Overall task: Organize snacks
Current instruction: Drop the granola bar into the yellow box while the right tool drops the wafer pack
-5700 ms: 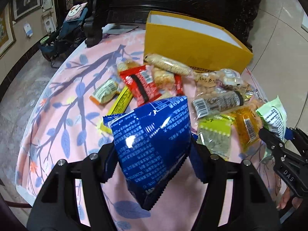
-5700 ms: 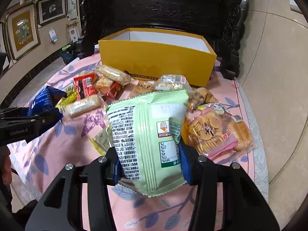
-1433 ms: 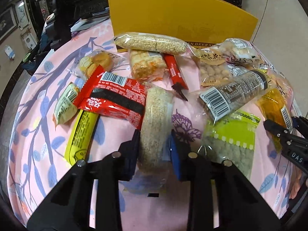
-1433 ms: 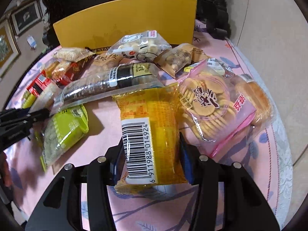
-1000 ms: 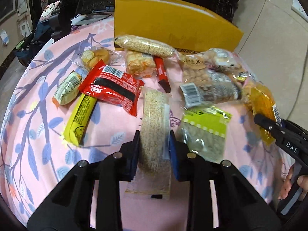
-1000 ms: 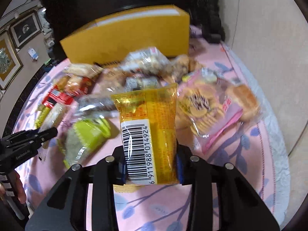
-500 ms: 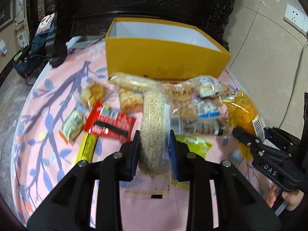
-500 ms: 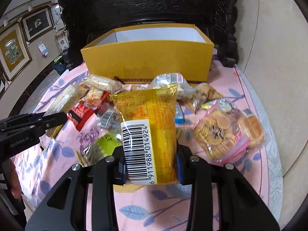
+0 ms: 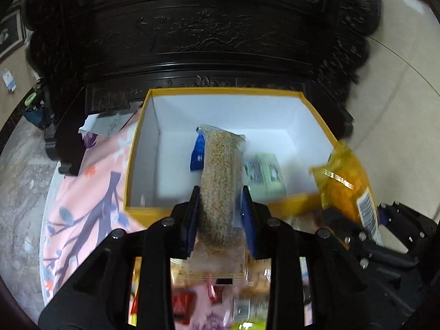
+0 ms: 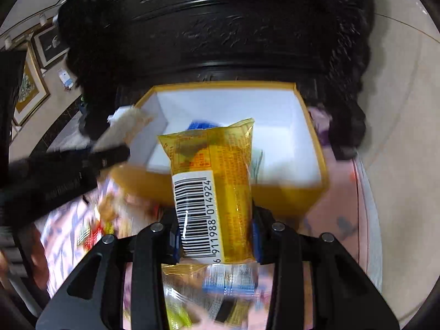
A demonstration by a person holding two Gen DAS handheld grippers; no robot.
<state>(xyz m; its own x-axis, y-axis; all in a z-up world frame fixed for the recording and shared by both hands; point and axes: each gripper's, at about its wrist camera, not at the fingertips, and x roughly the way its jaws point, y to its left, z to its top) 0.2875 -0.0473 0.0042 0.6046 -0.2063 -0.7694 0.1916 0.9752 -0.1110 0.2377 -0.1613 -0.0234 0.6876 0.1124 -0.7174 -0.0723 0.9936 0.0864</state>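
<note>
Left wrist view: left gripper (image 9: 219, 203) jaws clamped on grain-bar pack (image 9: 220, 181), poised over near wall of yellow box (image 9: 137, 143). Blue packet (image 9: 197, 154) and green packet (image 9: 264, 174) lie inside. Right gripper (image 10: 215, 236) jaws clamped on yellow snack bag (image 10: 217, 187), near box front. Step: carry-to-box. Next: likely clear rim, release over free floor.

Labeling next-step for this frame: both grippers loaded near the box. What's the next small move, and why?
Probably ease the left gripper forward and down, then open. It is shut on the grain bar, whose far end already reaches over the yellow box near wall. Bare white floor shows left of the blue packet and green packet. The right gripper, holding the orange packet, can follow.
</note>
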